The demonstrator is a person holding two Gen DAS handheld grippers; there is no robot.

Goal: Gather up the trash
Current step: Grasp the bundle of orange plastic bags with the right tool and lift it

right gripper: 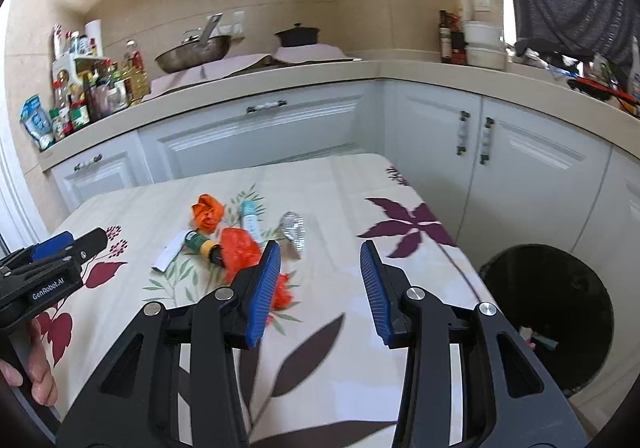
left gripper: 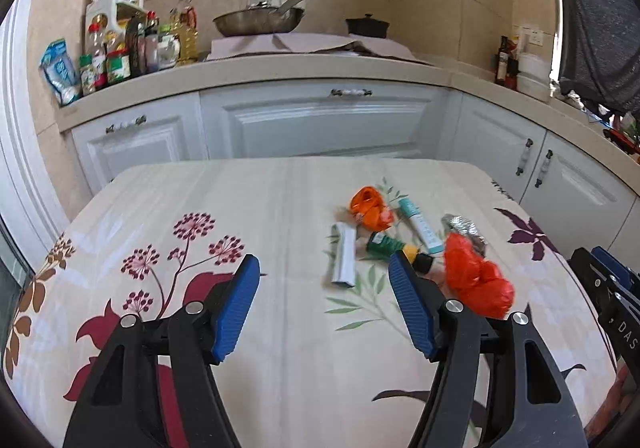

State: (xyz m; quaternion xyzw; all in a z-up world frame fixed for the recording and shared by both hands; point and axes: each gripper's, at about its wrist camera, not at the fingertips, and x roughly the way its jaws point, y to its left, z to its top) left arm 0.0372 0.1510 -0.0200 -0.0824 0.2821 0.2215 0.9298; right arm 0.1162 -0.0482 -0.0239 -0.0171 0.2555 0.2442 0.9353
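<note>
Left gripper spread, empty — trash pile just ahead, right gripper likewise.

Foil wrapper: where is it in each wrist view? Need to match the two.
Left wrist: foil wrapper right of centre, at the far end of the red bag, just right of the teal tube.
Right wrist: foil wrapper near centre, above the gap between the fingers, right of the teal tube.
Shared landmark: orange bag, left of the tube in both.
</note>
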